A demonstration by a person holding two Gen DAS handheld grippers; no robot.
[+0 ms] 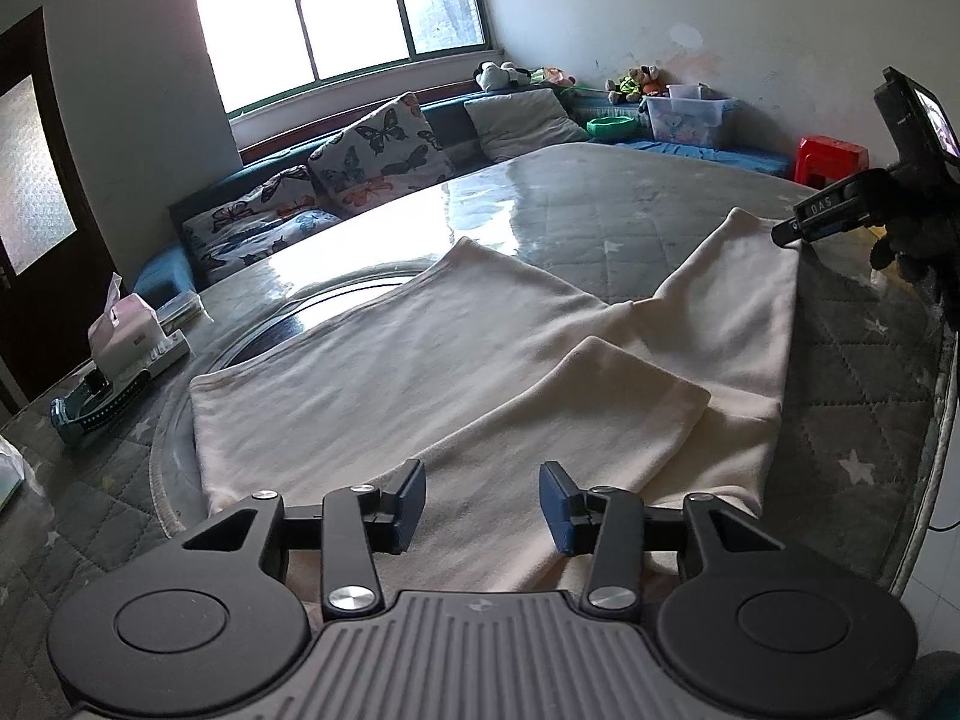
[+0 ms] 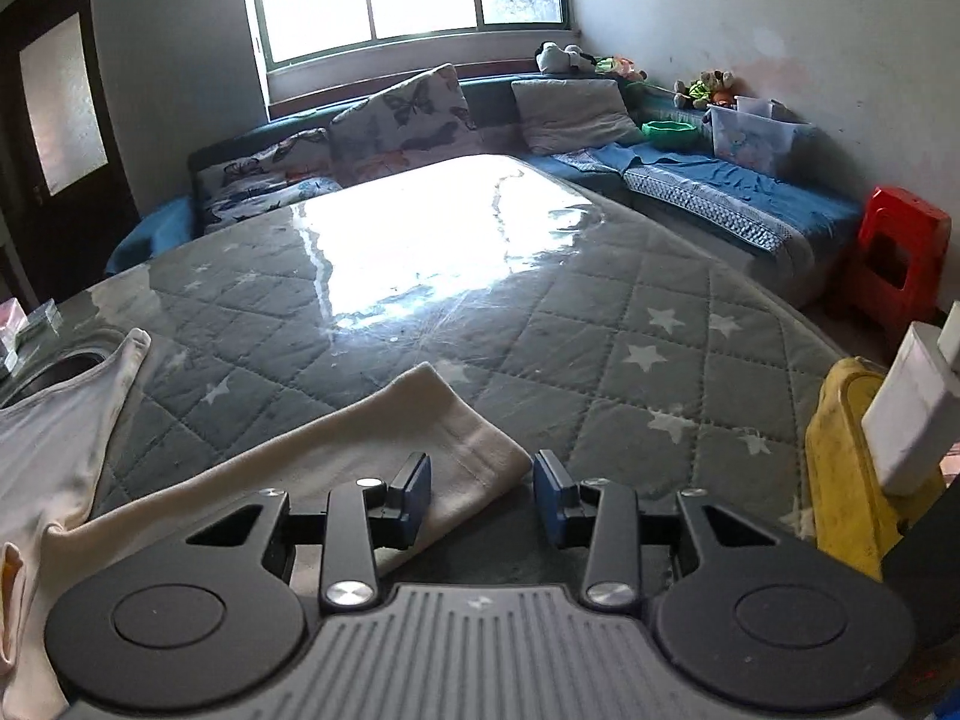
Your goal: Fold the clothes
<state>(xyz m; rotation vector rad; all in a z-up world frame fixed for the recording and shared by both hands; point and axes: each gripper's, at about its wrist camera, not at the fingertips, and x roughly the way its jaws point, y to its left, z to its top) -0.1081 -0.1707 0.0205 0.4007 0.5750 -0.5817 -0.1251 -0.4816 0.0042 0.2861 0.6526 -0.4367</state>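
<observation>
I am holding my left gripper [image 1: 483, 507] low over the near edge of the cream garment [image 1: 456, 360], its jaws standing wide with nothing between them. The garment is lying spread on the quilted grey surface [image 1: 852, 372], which is covered by a glossy clear sheet and printed with pale stars; one sleeve [image 1: 630, 402] is lying folded across the body, and another part is reaching toward the far right corner. My right gripper [image 2: 483, 495] is hovering at that side, jaws also wide and empty, the left finger over a sleeve end [image 2: 420, 438] that is lying flat on the quilt, the right finger over bare quilt. In the left view I am seeing my right gripper's body at the far right edge, just by the garment's corner; whether it is touching the cloth I cannot tell. A tissue box [image 1: 123, 336] is sitting well to the left of the garment, near the surface's edge. Beyond the surface, butterfly cushions [image 1: 384, 150] are leaning under the window [image 1: 342, 6], and a red stool [image 2: 900, 252] is standing at the right.
</observation>
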